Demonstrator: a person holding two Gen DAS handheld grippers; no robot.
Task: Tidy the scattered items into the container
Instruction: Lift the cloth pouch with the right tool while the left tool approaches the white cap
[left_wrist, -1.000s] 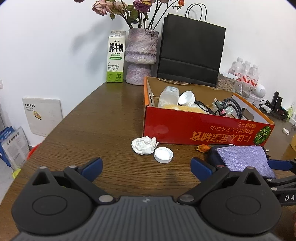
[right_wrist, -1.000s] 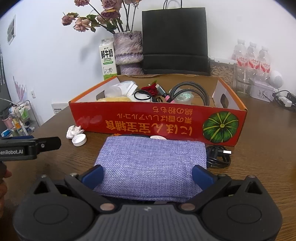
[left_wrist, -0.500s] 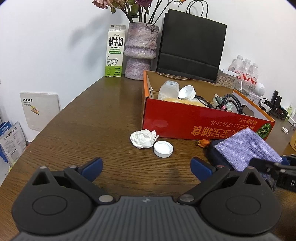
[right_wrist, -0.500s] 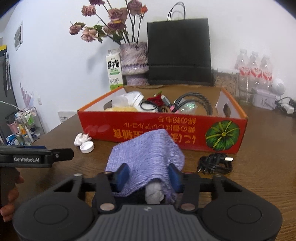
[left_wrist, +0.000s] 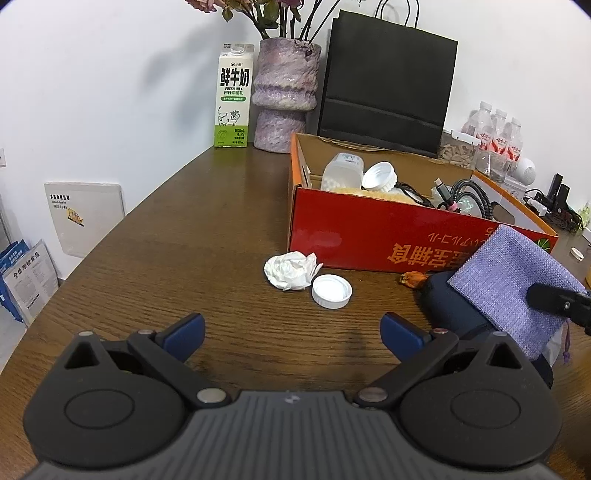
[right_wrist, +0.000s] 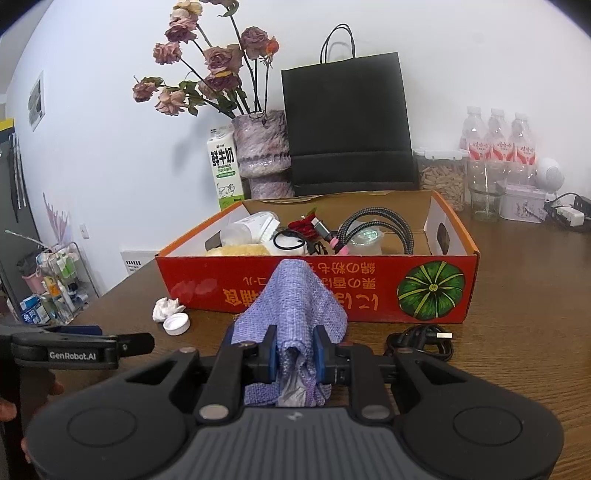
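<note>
My right gripper (right_wrist: 295, 354) is shut on a purple woven pouch (right_wrist: 295, 302) and holds it lifted in front of the red cardboard box (right_wrist: 369, 291). The pouch also shows at the right of the left wrist view (left_wrist: 513, 280), above a dark blue case (left_wrist: 454, 314). My left gripper (left_wrist: 291, 332) is open and empty over the table, short of a crumpled white tissue (left_wrist: 290, 269) and a white bottle cap (left_wrist: 331, 291). The box (left_wrist: 369, 236) holds a plastic bottle, cables and other items.
A black cable (right_wrist: 421, 341) lies on the table right of the pouch. A small orange dried flower (left_wrist: 413, 277) lies by the box front. A milk carton (left_wrist: 233, 96), vase (left_wrist: 284, 96), black paper bag (left_wrist: 384, 85) and water bottles (right_wrist: 498, 140) stand behind the box.
My right gripper has shut on the purple pouch and lifted it off the table. The left gripper has risen a little and stays open.
</note>
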